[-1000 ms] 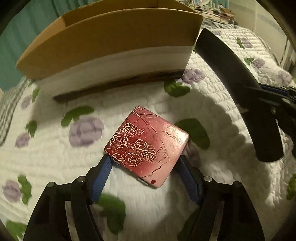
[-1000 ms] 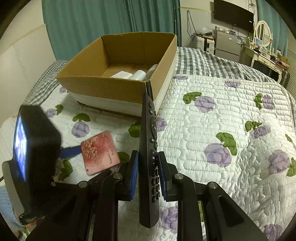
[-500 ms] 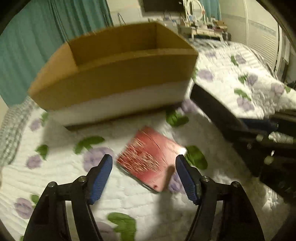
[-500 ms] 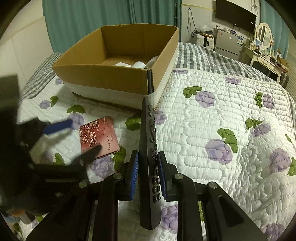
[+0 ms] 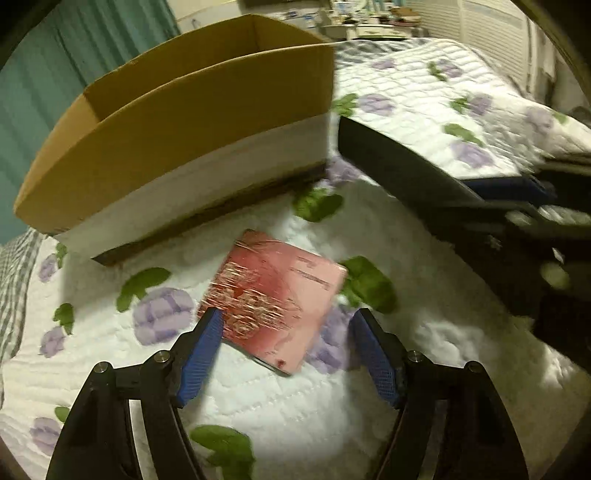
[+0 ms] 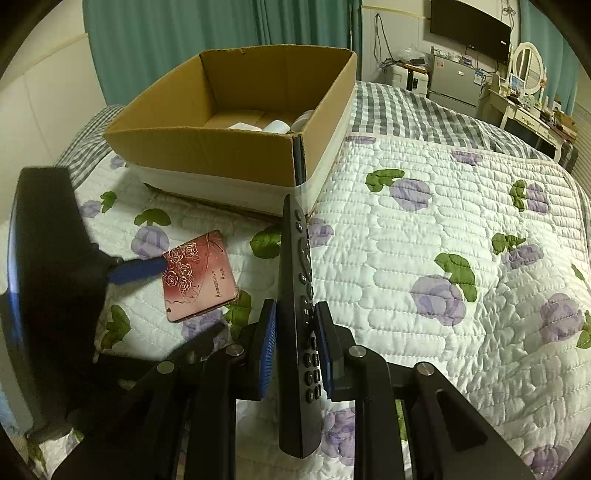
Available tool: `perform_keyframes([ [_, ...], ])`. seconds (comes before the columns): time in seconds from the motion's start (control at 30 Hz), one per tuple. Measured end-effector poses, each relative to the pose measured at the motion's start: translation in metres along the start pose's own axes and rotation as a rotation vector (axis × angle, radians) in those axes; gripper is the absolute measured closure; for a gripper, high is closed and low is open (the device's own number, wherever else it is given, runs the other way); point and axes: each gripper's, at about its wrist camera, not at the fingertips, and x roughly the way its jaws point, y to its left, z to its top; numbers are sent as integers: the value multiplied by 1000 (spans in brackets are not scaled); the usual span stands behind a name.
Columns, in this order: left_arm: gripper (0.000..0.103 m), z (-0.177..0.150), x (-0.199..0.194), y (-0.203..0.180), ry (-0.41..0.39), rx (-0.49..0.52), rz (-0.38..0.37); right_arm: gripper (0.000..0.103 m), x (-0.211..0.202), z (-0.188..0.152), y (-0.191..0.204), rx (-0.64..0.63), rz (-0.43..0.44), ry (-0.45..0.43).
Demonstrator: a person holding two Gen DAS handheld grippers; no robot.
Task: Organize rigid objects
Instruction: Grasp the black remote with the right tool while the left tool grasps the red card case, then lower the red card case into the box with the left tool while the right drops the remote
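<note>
A flat red case with gold roses (image 5: 271, 295) lies on the quilt in front of the cardboard box (image 5: 192, 122). My left gripper (image 5: 286, 325) is open, its blue pads on either side of the case's near corner, hovering over it. In the right wrist view the case (image 6: 197, 275) lies left of centre with a left blue pad (image 6: 138, 271) at its edge. My right gripper (image 6: 295, 341) is shut on a black remote control (image 6: 297, 295), held above the quilt and pointing at the box (image 6: 221, 147). The remote also shows in the left wrist view (image 5: 406, 173).
The box holds white items (image 6: 273, 127) at its far right. The flowered quilt (image 6: 443, 240) stretches to the right. A dresser, mirror and TV (image 6: 469, 26) stand beyond the bed. Teal curtains hang behind the box.
My left gripper pulled back and up from the red case, then came down again over its near corner, still open. The right gripper stays shut on the remote, nearly still.
</note>
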Motion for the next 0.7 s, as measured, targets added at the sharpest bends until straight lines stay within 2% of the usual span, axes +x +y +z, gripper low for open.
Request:
perform_keyframes([
  [0.07,27,5,7,1,1,-4,31,83,0,0,0,2,1,3],
  [0.2,26,8,18,4,-26,17,32,83,2,0,-1,6,2,10],
  [0.3,31,10,16,2,-45,22,36,83,1,0,-2,10,3,8],
  [0.37,53,16,14,-5,-68,25,31,83,1,-1,-2,10,3,6],
  [0.4,59,16,8,-5,-84,28,33,83,1,-1,-2,9,3,6],
  [0.47,77,16,-8,-1,-125,26,48,83,1,-1,-2,10,2,5],
  [0.57,90,17,-26,19,-165,-53,87,83,1,0,-2,10,2,3],
  [0.63,92,20,-35,37,-168,-158,80,83,2,1,-1,7,0,6],
  [0.7,92,15,-30,50,-153,-221,49,83,7,2,1,7,-2,13],
])
